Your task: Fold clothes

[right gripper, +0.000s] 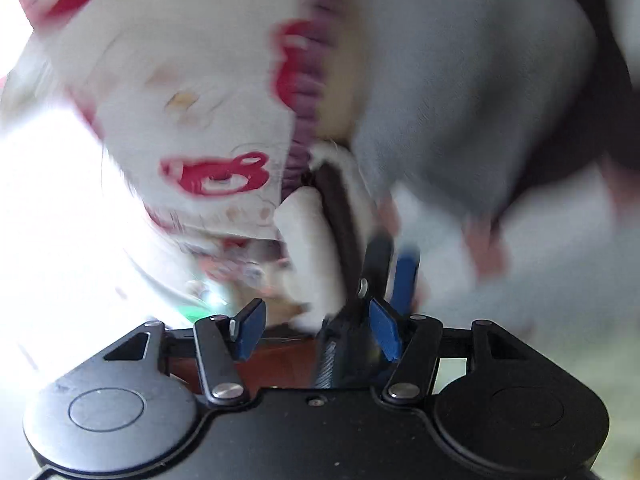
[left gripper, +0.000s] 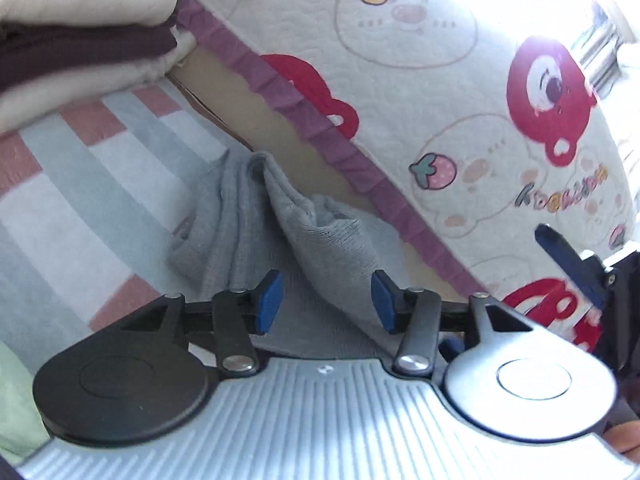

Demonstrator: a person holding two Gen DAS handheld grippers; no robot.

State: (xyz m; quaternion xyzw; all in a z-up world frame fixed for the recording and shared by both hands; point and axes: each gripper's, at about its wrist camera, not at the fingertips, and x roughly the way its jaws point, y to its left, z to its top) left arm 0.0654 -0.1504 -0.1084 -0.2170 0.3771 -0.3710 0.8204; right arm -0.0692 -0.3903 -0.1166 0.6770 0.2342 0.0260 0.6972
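- Left wrist view: the left gripper (left gripper: 326, 300) is seen with its blue pads spread apart and nothing pinched between them.
- A crumpled grey garment (left gripper: 276, 224) lies on the striped sheet (left gripper: 80, 184), directly ahead of the pads; its near edge runs in between and under them.
- Its long axis runs away from the gripper toward the purple-frilled cartoon quilt (left gripper: 420, 60), with a raised ridge down the middle.
- A folded stack (left gripper: 72, 40) of cream and dark cloth sits well apart, to the upper left.
- The other tool's blue finger is seen at the right edge, off the garment.
- Right wrist view: heavy blur. The right gripper (right gripper: 318, 330) is spread, holding nothing.
- The left gripper is judged nearer the garment; any pinch would close across the ridge.
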